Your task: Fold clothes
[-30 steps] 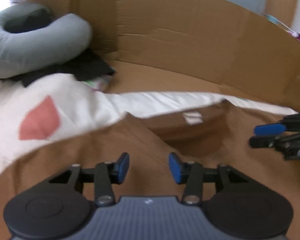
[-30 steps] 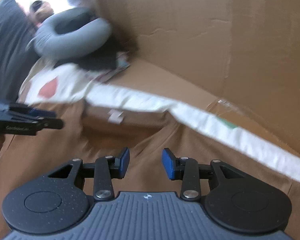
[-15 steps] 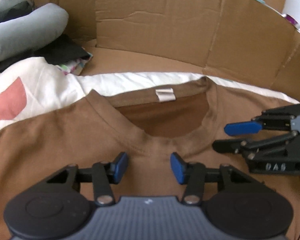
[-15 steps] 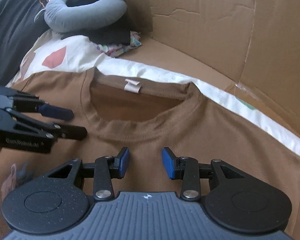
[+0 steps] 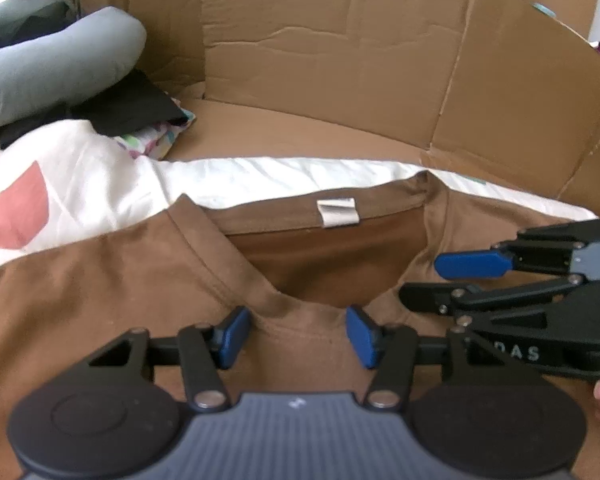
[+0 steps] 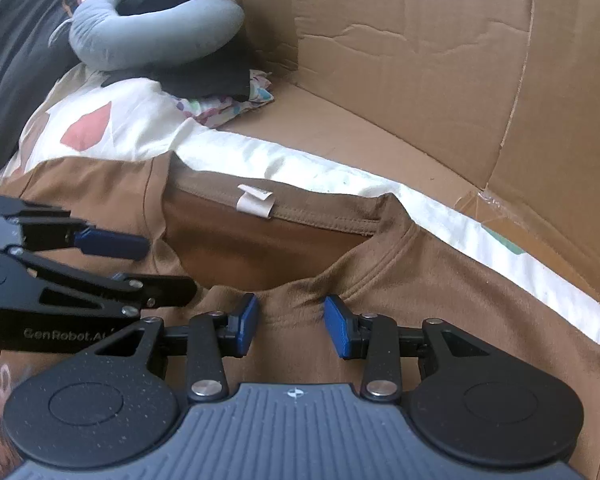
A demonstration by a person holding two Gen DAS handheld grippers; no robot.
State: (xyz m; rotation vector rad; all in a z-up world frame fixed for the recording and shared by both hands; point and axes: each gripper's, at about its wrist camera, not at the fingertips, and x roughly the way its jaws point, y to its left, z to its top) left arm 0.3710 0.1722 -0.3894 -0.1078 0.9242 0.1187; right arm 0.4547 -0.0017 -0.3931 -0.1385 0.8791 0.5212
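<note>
Here, soft brown T-shirt (image 5: 100,288) with ribbed round collar, both grippers' blue-padded fingers (image 5: 231,336) apart, stiff creased cardboard (image 5: 340,60) behind.

Two black hand-held grippers, blue pads showing.
Left gripper (image 5: 296,332): matte black linkage arms running back to two round discs, silver rivets at the pivots, ribbed grey housing sitting between the discs behind the fingers. Right gripper (image 6: 292,326): same build, speckled black discs, small compass-like mark on its ribbed housing. White lettering is showing along each gripper's black side, seen from the other's camera.
</note>
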